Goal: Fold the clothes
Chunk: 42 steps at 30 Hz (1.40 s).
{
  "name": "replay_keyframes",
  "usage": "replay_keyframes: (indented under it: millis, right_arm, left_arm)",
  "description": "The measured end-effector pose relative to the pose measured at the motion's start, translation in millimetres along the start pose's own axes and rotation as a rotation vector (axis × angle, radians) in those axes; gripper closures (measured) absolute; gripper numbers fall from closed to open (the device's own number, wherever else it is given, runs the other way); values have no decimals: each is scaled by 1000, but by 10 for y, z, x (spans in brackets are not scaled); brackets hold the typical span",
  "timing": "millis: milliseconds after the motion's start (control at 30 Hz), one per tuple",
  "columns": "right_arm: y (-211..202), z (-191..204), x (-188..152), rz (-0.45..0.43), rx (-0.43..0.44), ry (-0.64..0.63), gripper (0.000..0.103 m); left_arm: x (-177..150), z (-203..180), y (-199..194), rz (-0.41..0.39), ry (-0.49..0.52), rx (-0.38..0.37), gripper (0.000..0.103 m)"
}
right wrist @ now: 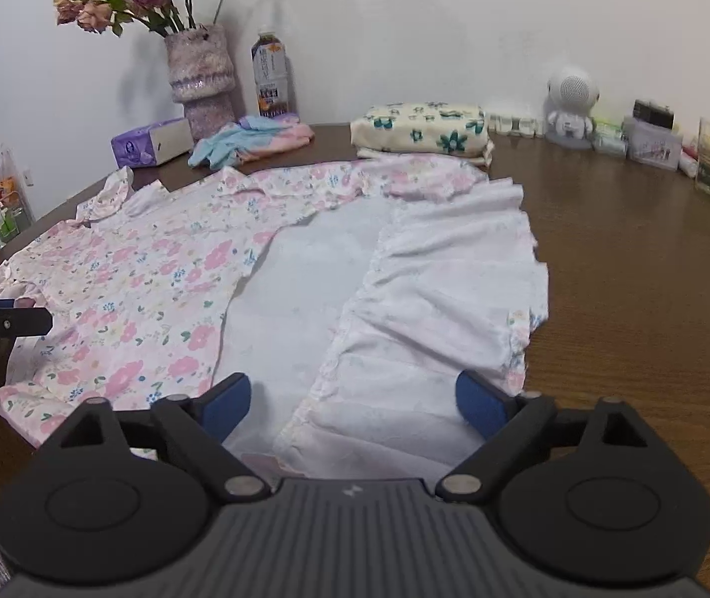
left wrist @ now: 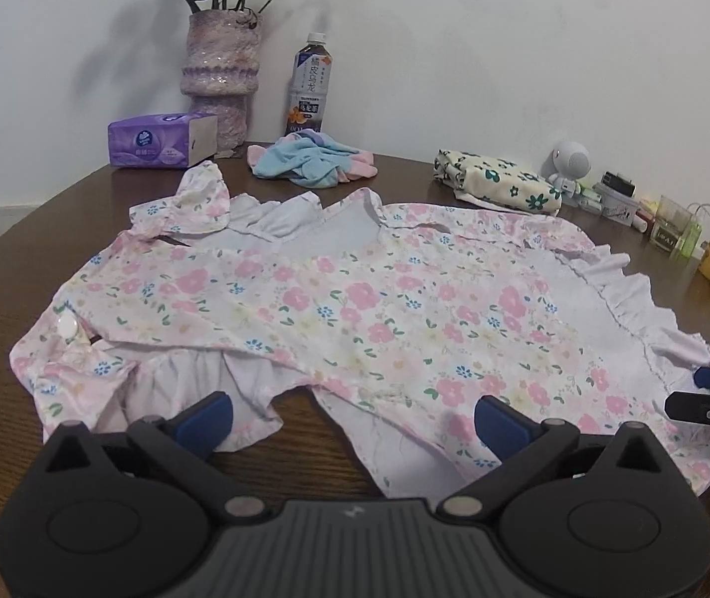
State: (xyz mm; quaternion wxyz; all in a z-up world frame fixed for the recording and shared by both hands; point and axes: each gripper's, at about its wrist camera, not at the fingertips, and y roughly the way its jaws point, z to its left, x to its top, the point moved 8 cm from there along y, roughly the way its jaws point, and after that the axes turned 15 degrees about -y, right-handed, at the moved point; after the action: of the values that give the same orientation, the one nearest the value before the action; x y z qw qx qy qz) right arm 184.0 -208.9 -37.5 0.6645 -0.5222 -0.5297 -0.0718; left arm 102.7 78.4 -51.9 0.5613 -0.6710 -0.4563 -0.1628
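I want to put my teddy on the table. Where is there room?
Best spot: the bare brown table right of the flowery dress, in front of the little jars. The back edge is crowded: vase, tissue pack, bottle, blue-pink clothes, folded cloth.

I count one floral dress (left wrist: 355,309) spread on the desk (right wrist: 654,299), one folded floral cloth (right wrist: 422,132), one crumpled blue-and-pink garment (left wrist: 312,162), one tissue pack (left wrist: 160,142), one vase (left wrist: 218,79), one tea bottle (left wrist: 309,87), one white robot figurine (right wrist: 570,102) and two grippers, left (left wrist: 352,421) and right (right wrist: 352,406).
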Motion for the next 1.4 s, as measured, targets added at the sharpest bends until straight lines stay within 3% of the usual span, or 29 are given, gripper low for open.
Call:
replay_keyframes:
  millis: [200,1400]
  right_arm:
    - [53,91,-2,36,-17,-60,1]
    - [67,69,-13,43,-29,-60,1]
  left_arm:
    - [-4,-2,6,3,10,6,0]
    - [-20,-28,22,5,30,20,0]
